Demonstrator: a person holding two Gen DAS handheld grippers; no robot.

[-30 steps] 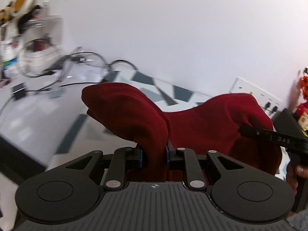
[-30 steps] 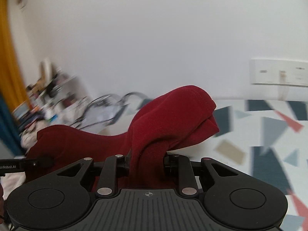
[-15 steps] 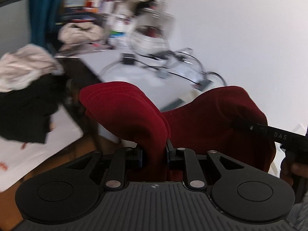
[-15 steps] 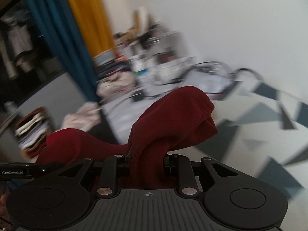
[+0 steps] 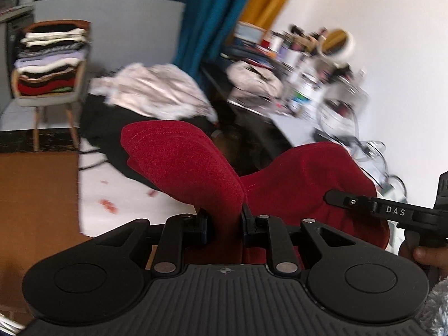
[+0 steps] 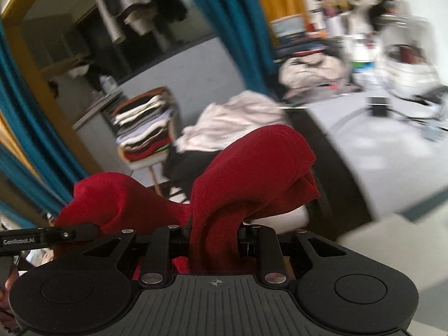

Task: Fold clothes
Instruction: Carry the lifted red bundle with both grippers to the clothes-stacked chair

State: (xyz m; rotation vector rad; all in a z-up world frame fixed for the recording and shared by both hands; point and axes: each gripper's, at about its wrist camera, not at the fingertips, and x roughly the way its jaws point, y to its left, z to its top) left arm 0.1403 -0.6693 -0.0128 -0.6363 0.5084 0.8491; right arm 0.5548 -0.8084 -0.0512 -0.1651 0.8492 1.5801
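A dark red garment [image 5: 184, 162] hangs between both grippers, held in the air. My left gripper [image 5: 224, 218] is shut on one end of it, which bulges up over the fingers. My right gripper [image 6: 214, 235] is shut on the other end [image 6: 252, 173]. In the left wrist view the right gripper's side [image 5: 392, 210] shows at the right, against the red cloth. In the right wrist view the left gripper's side [image 6: 36, 238] shows at the far left. The lower part of the garment is hidden below the grippers.
A chair with a stack of folded clothes [image 5: 50, 56] stands at the back left, also in the right wrist view [image 6: 145, 128]. A pile of pale and black clothes [image 5: 151, 92] lies ahead. A cluttered white table [image 6: 378, 117] with cables is on the right. Blue and yellow curtains [image 5: 212, 14] hang behind.
Both grippers have swung to the left with the red garment, away from the wall and patterned table toward the chair and the clothes pile. Both grips are unchanged.
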